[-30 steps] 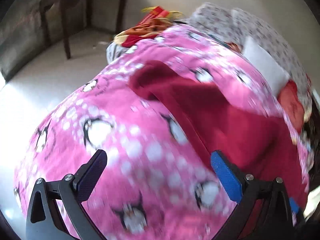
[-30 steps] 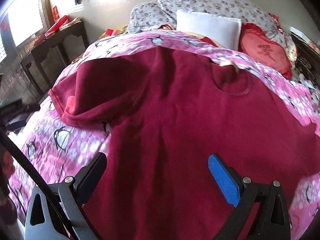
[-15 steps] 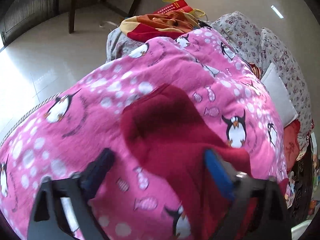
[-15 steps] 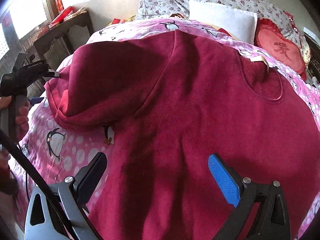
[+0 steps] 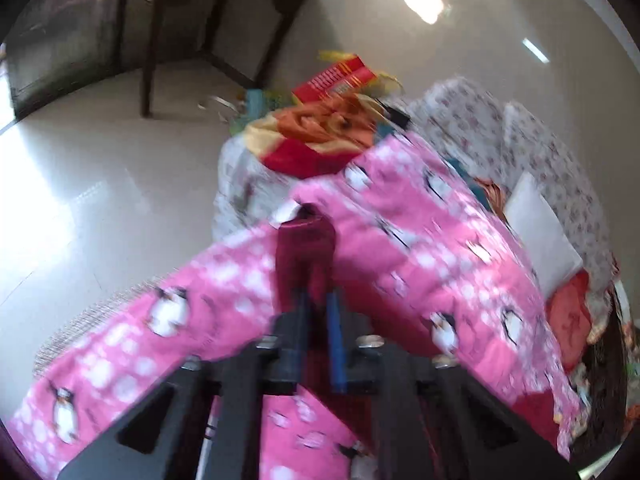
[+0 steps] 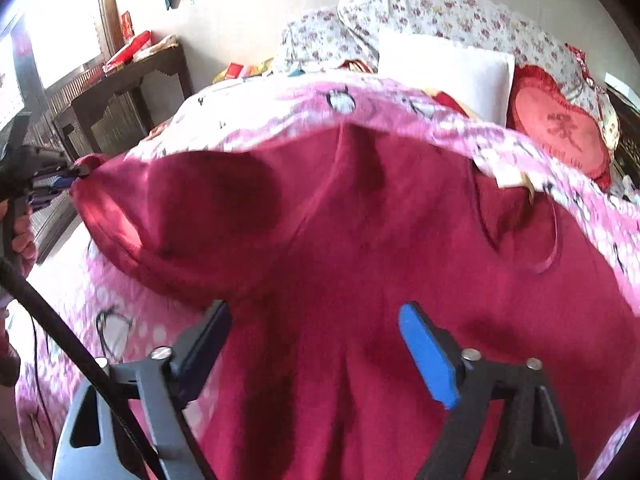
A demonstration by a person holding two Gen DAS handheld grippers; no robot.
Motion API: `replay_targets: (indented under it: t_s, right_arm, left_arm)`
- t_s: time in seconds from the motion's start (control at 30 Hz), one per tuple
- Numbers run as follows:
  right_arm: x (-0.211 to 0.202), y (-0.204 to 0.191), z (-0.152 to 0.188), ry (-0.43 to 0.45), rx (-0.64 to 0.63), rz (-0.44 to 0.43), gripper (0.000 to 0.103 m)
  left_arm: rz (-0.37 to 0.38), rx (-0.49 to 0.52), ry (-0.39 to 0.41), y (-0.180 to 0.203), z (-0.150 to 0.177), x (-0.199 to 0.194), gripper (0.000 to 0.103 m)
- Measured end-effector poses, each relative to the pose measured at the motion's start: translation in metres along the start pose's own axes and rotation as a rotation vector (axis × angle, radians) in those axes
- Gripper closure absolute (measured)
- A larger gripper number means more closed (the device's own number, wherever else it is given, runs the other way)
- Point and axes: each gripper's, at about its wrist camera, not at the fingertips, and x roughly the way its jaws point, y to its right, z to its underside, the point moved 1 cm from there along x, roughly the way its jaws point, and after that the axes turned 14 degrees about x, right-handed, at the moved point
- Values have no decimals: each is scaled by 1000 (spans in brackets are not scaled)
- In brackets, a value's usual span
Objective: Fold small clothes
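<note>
A dark red sweatshirt (image 6: 360,248) lies spread on a pink penguin blanket (image 6: 120,320) on the bed. My left gripper (image 5: 318,300) is shut on the end of the sweatshirt's sleeve (image 5: 306,240) and holds it up off the blanket (image 5: 420,240). In the right wrist view the left gripper (image 6: 68,178) shows at the far left, pulling that sleeve cuff (image 6: 92,168) outward. My right gripper (image 6: 316,320) is open over the body of the sweatshirt, holding nothing.
A white pillow (image 6: 444,68), a red heart cushion (image 6: 560,132) and floral bedding (image 6: 440,8) lie at the head of the bed. A dark wooden table (image 5: 208,12) stands on the tiled floor. A pile of orange and red cloth (image 5: 320,136) sits beside the bed.
My left gripper has gone from open over the blanket to shut on the sleeve end and lifted it. My right gripper has moved closer over the sweatshirt body and stayed open.
</note>
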Motion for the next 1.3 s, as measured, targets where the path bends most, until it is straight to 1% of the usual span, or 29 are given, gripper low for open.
replay_targets:
  t_s: [0.03,0.07,0.13,0.17,0.23,0.3,0.37,0.4,0.43,0.5,0.53,0.57,0.63,0.67,0.7,0.73,0.77,0.8,0.87,1.0,1.07,1.13,1.17,1.2,1.27,1.3]
  right_arm:
    - [2,-3,-4,4,2,-15,20]
    - [7,-8,-8,6,0,-39,23]
    - [19,-19,-12,4,-22,-48,24]
    - [29,-25,-14,-3,-35,-31,28]
    - [46,-33,-14,-26,-50,-11,32]
    - [63,-39,-10,-74,-73,13,31]
    - [66,-43,-6,-60,-101,39,30]
    - [63,-44,-5,-57,-107,39,30]
    - [59,-44,-5,-64,-104,21,30]
    - [52,-41,-8,-71,-82,-19,30]
    - [49,-40,-9,-68,-74,-26,30]
    - [46,-40,-9,-62,-71,-29,29]
    - [45,-42,-10,-47,-92,-21,23]
    - [48,-43,-9,-49,-104,-8,23]
    - [53,-42,-8,-63,-110,5,23]
    - [57,-40,-7,-85,-102,1,23]
    - [59,-36,-6,-99,-80,-14,23]
    - [56,-33,-7,-99,-61,-27,23]
    - [47,-27,-7,-96,-45,-42,23]
    - [16,-8,-13,-39,-32,-37,23]
    - [4,3,-17,-22,-19,-30,23]
    - [-12,18,-21,2,6,-21,23]
    - [-18,25,-22,8,15,-18,23]
    - [-26,33,-22,14,22,-13,23]
    - [-37,47,-23,27,24,13,20]
    - [-44,60,-24,42,30,42,19]
  left_arm:
    - [-20,1,7,-4,-1,0,97]
    - [-17,-4,1,-9,0,2,97]
    - [-26,-9,-35,-14,6,11,97]
    - [-30,-6,-46,-15,10,13,97]
    - [-20,-3,-65,-16,17,18,97]
    - [4,-10,-81,-17,23,21,97]
    - [26,-14,-96,-17,26,24,95]
    - [34,-18,-101,-19,28,25,87]
    - [51,-28,-101,-20,28,27,81]
    - [65,-51,-100,-21,30,31,51]
    - [68,-67,-98,-21,32,33,46]
    - [69,-82,-99,-23,33,36,45]
    - [58,-80,-131,-22,36,46,45]
    - [53,-73,-142,-21,38,49,45]
    - [46,-60,-157,-20,39,53,53]
    - [38,-47,-159,-19,40,52,65]
    - [23,-24,-161,-16,40,50,90]
    - [17,-7,-155,-14,40,46,96]
    - [36,15,-111,-9,38,31,97]
    - [111,46,-33,19,34,-12,97]
    - [161,95,5,47,34,-36,97]
    - [224,153,42,85,38,-63,97]
    - [256,170,49,98,41,-70,97]
    - [310,209,60,122,46,-83,97]
    - [375,275,72,161,61,-97,97]
    - [404,302,65,178,68,-100,97]
